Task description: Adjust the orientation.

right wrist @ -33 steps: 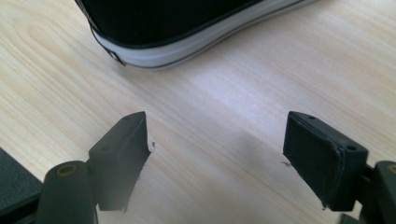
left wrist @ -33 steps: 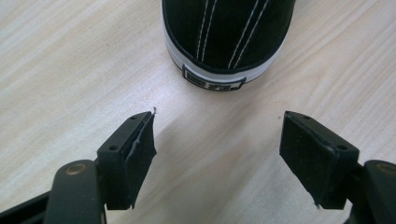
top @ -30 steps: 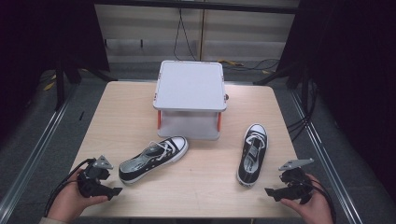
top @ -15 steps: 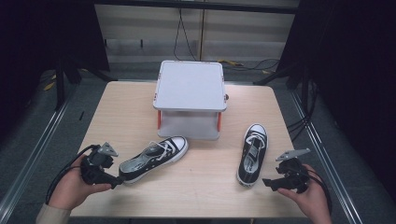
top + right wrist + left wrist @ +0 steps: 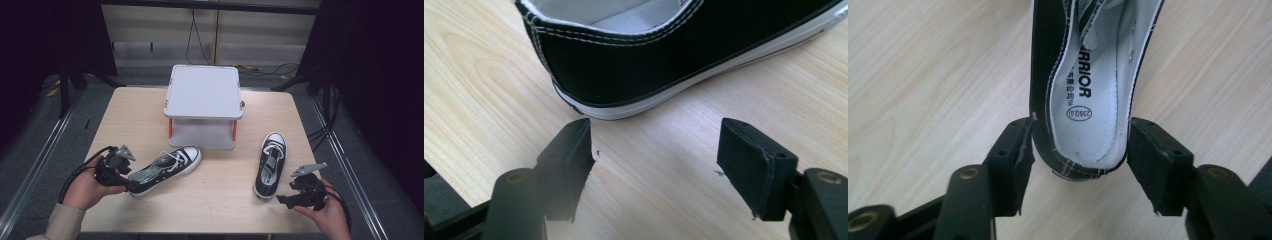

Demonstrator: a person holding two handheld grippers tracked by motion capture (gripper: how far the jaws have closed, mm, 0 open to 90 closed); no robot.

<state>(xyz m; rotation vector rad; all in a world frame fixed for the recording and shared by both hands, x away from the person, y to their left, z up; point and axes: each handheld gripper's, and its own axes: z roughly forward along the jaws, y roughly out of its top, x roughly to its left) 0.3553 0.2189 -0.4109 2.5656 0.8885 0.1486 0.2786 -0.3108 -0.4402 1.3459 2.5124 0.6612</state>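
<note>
Left gripper (image 5: pixel 1079 150) with jaws spread astride the heel of the left-hand sneaker (image 5: pixel 165 169) (one pad touching its side, not clamped), right gripper (image 5: pixel 656 155) with jaws wide apart just short of the right-hand sneaker (image 5: pixel 270 163), both shoes lying on the wooden table (image 5: pixel 215 200) before a grey lidded box (image 5: pixel 204 103).

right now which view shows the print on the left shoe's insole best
The left gripper view: the left shoe's insole faces the camera, and the print there can be read in part as "RRIOR", between the open jaws. The high view shows that shoe whole but too small to read.
</note>
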